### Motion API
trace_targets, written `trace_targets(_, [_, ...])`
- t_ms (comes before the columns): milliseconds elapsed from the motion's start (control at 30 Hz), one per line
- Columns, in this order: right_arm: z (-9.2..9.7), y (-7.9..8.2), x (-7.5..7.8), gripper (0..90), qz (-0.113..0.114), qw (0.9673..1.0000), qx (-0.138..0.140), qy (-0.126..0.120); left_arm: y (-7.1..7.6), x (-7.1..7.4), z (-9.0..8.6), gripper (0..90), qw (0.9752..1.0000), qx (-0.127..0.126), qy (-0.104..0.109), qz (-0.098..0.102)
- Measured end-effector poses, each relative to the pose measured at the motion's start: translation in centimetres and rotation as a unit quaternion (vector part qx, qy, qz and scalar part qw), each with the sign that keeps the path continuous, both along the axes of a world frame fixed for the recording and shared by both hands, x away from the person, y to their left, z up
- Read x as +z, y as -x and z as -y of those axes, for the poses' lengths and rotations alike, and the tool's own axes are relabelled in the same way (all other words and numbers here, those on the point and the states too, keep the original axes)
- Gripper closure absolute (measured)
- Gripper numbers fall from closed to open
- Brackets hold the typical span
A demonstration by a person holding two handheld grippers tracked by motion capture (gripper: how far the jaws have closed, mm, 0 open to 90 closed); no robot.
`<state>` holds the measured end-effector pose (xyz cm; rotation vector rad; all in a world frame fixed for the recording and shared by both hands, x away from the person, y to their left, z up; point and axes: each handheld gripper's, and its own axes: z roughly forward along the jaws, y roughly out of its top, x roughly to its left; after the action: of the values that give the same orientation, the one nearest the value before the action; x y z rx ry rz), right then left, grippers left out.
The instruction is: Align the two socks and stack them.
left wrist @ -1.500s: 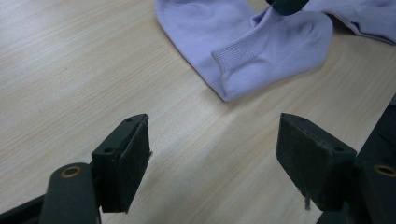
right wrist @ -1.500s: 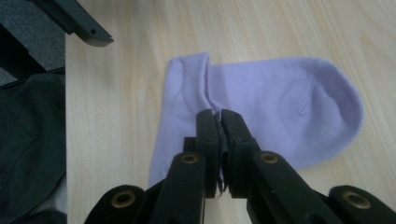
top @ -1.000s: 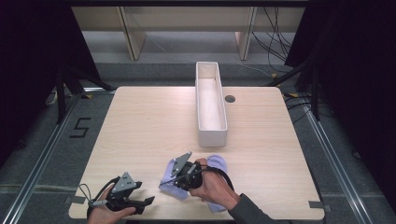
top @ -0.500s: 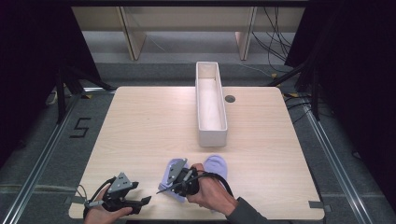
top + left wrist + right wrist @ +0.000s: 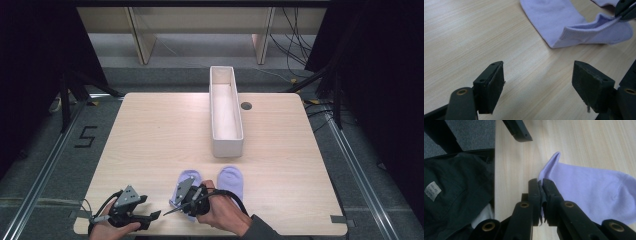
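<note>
Mid-pickup here: right gripper (image 5: pixel 541 185) pinching the cuff of the left sock (image 5: pixel 186 186), left gripper (image 5: pixel 537 82) spread wide nearby, next probably lifting toward the white bin (image 5: pixel 226 145).

Light wooden table (image 5: pixel 150 130): white trough (image 5: pixel 226 112) upright at centre; two lilac socks (image 5: pixel 231 181) near front edge.

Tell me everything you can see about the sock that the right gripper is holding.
The sock is a short, pale lilac ankle sock of soft knitted cloth, with a ribbed cuff. It lies flat on the wooden table near the front edge, toe pointing away from the person, left of a second matching sock. The right gripper is shut on the cuff edge, which it lifts slightly so the opening stands up. The open left gripper waits nearby without touching it.
</note>
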<state>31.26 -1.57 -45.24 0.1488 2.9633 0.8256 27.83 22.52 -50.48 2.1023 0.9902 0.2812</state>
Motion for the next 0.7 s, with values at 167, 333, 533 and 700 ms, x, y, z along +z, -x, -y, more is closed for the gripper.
trace_targets(167, [-0.2, 0.3, 0.0, 85.4, -0.001, 1.0, 0.007, 0.0, 0.0, -0.1, 0.1, 25.4, 1.0, 0.004, 0.003, 0.0])
trace_targets(333, [-0.4, 0.6, -0.1, 85.2, 0.007, 0.9998, 0.014, 0.009, 0.0, -0.1, 0.0, 25.5, 1.0, 0.004, 0.002, 0.0])
trace_targets(533, [-1.0, 1.2, -0.8, 82.8, -0.006, 0.9997, 0.018, 0.014, 0.0, -0.1, -0.3, 25.4, 1.0, 0.002, 0.003, 0.001])
trace_targets(700, [-1.2, 1.6, -1.2, 79.9, -0.037, 0.9992, 0.001, 0.014, 0.3, 0.0, -0.5, 25.5, 0.9999, 0.01, 0.008, 0.002])
